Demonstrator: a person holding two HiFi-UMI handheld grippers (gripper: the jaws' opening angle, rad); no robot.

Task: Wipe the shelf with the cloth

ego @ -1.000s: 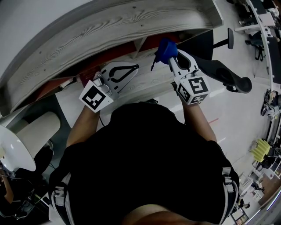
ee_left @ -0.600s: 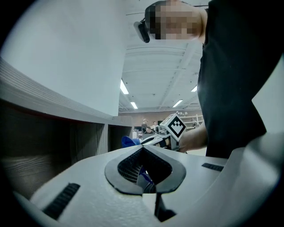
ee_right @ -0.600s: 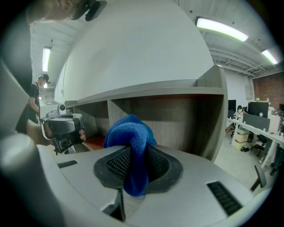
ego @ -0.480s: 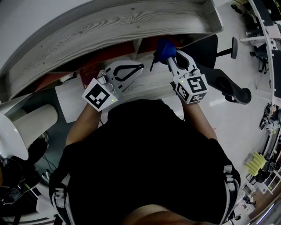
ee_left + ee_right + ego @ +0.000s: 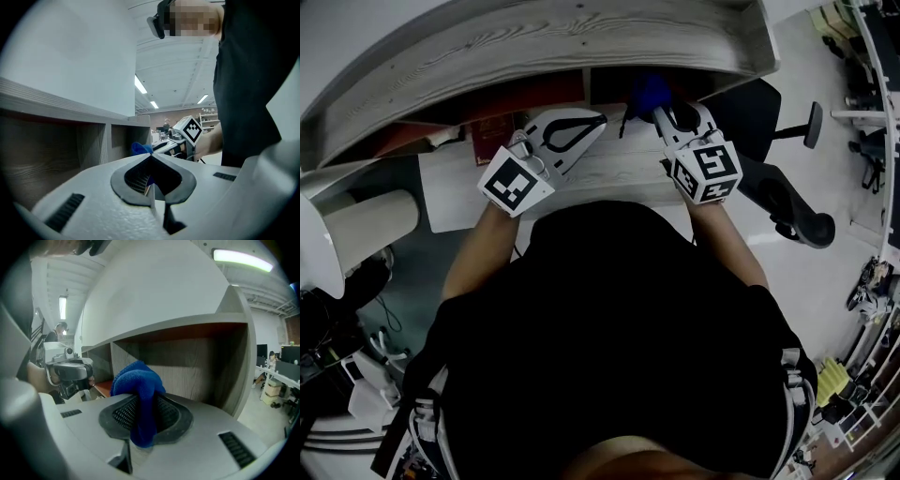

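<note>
Head view: I have both forearms stretched forward, with the left gripper [image 5: 596, 121] and right gripper [image 5: 662, 110] aimed under the shelf [image 5: 562, 47] top. The blue cloth [image 5: 649, 91] sits at the right tip.

Left gripper view: my jaws meet, gripping nothing.

Right gripper view: the jaws pinch the cloth before a shelf compartment.

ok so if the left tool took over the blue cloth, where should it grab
Probably the bunched wad of the blue cloth bulging past the tips of the right tool, from the left, where the left tool sits. Its tail is pinched in the right tool and the shelf back stands beyond, so that side looks freest. The left tool, now shut, must open first.
</note>
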